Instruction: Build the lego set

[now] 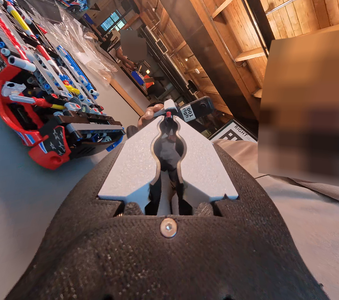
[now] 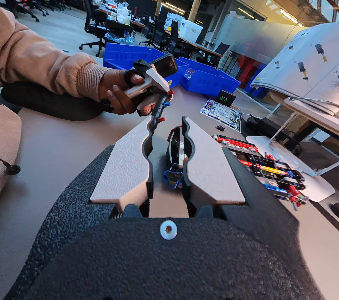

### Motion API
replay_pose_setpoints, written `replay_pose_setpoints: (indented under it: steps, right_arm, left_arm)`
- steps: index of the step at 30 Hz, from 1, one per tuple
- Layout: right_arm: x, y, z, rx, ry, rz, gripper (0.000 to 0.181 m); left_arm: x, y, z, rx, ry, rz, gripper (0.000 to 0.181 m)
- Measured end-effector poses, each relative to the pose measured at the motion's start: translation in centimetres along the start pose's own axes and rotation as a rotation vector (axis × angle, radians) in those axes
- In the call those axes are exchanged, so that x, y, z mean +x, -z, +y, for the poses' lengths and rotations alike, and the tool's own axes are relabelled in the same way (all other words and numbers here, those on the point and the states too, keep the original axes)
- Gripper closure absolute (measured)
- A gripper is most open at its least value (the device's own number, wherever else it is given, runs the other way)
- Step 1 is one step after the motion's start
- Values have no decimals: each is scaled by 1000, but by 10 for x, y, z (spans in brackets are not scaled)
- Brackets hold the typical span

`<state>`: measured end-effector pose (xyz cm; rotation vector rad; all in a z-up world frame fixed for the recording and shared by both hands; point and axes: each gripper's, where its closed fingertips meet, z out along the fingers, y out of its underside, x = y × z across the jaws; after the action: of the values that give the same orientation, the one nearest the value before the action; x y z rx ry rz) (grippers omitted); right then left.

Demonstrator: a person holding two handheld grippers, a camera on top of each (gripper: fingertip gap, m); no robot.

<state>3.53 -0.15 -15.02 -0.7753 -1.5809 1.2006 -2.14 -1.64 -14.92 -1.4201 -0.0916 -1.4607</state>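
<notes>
left gripper (image 2: 169,96) clamps black beam (image 2: 159,107)

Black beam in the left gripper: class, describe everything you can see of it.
The black beam is a slim, plastic-looking Lego bar, held above the table and tilted steeply. Three short pins stick out of one side: a red pin at the top, a blue pin in the middle, and another red one lower down. The left gripper clamps its upper end. Whether its lower end touches the right gripper cannot be told.
</notes>
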Motion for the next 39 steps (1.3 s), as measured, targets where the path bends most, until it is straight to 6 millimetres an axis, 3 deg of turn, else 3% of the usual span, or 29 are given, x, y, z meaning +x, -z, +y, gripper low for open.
replay_pose_setpoints:
  steps: [1,9,12,17,24,33,35,39]
  right_arm:
    - [0,0,3,-10,-25,-12,153]
    - [-6,-11,23,-98,-122,-46,150]
    - [-7,-12,27,-113,-120,-41,162]
    - [-5,-12,29,-123,-135,-40,165]
    - [1,-10,29,-100,-284,-58,173]
    - [-1,-10,34,-112,-349,-88,162]
    - [-4,-11,34,-117,-340,-96,171]
    - [-3,-10,35,-131,-354,-98,172]
  left_arm:
    - [-3,1,-1,9,-8,-17,179]
    - [-11,-4,4,37,-8,-43,179]
    - [-14,-7,7,18,-12,-55,179]
    - [-18,-7,8,-1,-34,-89,178]
    - [-23,-6,11,-18,-47,-129,177]
    - [-20,-1,2,36,-18,-116,178]
    - [-21,-2,4,27,-25,-125,178]
    - [-23,-2,4,25,-22,-131,178]
